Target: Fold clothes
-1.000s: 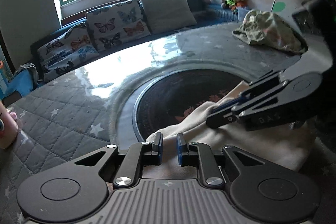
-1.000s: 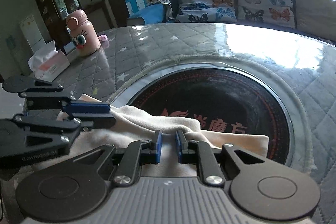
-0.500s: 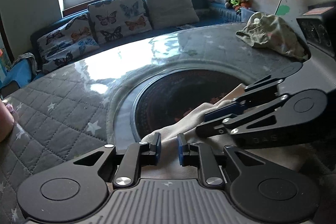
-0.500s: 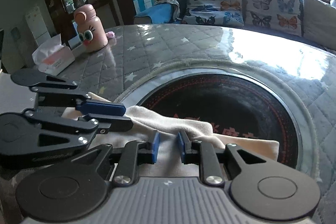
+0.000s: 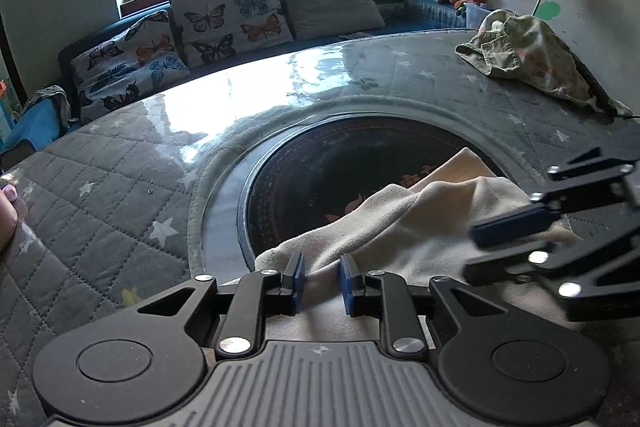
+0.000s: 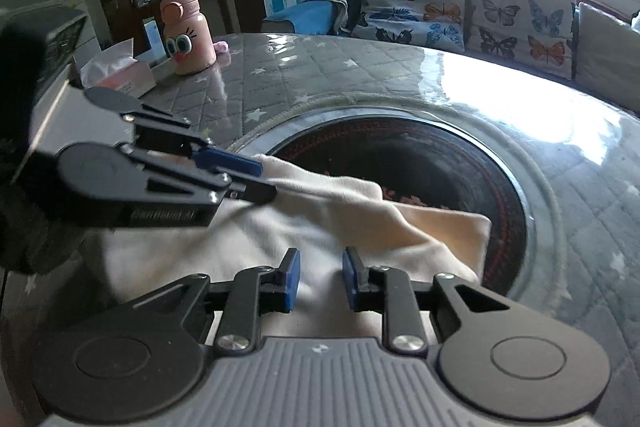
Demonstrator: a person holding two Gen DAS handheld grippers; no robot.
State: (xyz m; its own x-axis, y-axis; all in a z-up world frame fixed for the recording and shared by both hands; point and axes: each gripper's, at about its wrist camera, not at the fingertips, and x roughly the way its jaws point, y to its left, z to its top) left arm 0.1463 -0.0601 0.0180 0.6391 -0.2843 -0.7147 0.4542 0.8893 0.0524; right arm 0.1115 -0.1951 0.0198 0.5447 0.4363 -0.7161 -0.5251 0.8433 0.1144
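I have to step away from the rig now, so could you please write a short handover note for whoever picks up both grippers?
Left gripper: open, jaws apart over the near edge of the cream garment, gripping nothing.
Right gripper: open too, over the same garment beside the left one.
The garment lies bunched at the near side of the round table, partly over the dark centre disc. A second, olive garment sits in a heap at the far right.
Done: a fold seems laid, though untidy.
Left: smooth and finish the cream piece, then fold the olive one.
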